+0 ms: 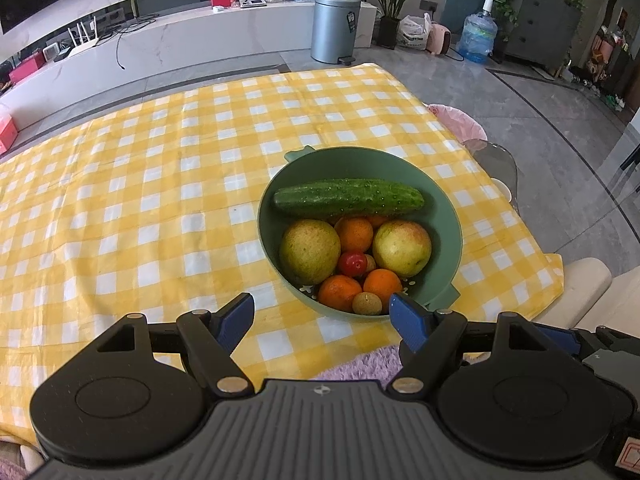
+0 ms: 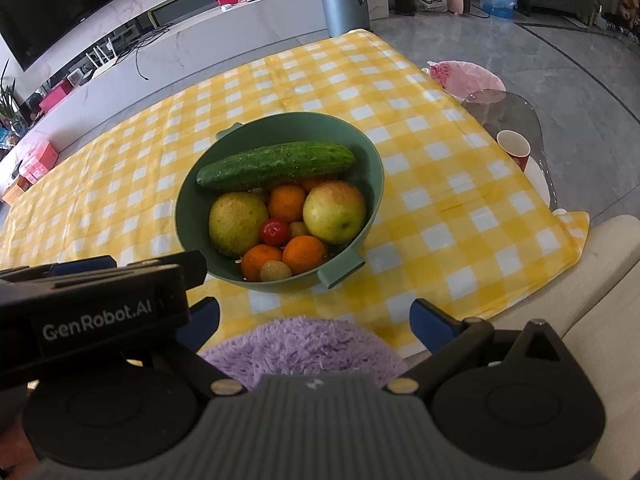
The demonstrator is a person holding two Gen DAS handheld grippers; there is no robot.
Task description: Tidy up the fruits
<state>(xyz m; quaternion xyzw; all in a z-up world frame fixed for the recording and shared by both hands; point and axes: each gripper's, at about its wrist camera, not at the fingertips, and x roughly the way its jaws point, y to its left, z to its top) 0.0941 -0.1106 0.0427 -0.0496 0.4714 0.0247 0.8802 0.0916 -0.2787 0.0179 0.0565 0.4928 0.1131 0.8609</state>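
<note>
A green bowl (image 1: 448, 216) stands on the yellow checked tablecloth (image 1: 160, 184); it also shows in the right wrist view (image 2: 372, 168). It holds a cucumber (image 1: 348, 197), two yellow-green apples (image 1: 309, 250), several oranges (image 1: 354, 233), a red tomato (image 1: 352, 263) and a small pale round fruit (image 1: 367, 303). My left gripper (image 1: 322, 314) is open and empty, just in front of the bowl's near rim. My right gripper (image 2: 314, 320) is open and empty, a little short of the bowl, above a purple fluffy cushion (image 2: 300, 350). The cucumber (image 2: 276, 165) lies across the far side.
The left gripper's body (image 2: 100, 312) crosses the right wrist view at left. A red-and-white cup (image 2: 514, 145) and a pink plate (image 2: 464, 74) sit on a glass stand right of the table. A grey bin (image 1: 336, 26) stands beyond the far edge.
</note>
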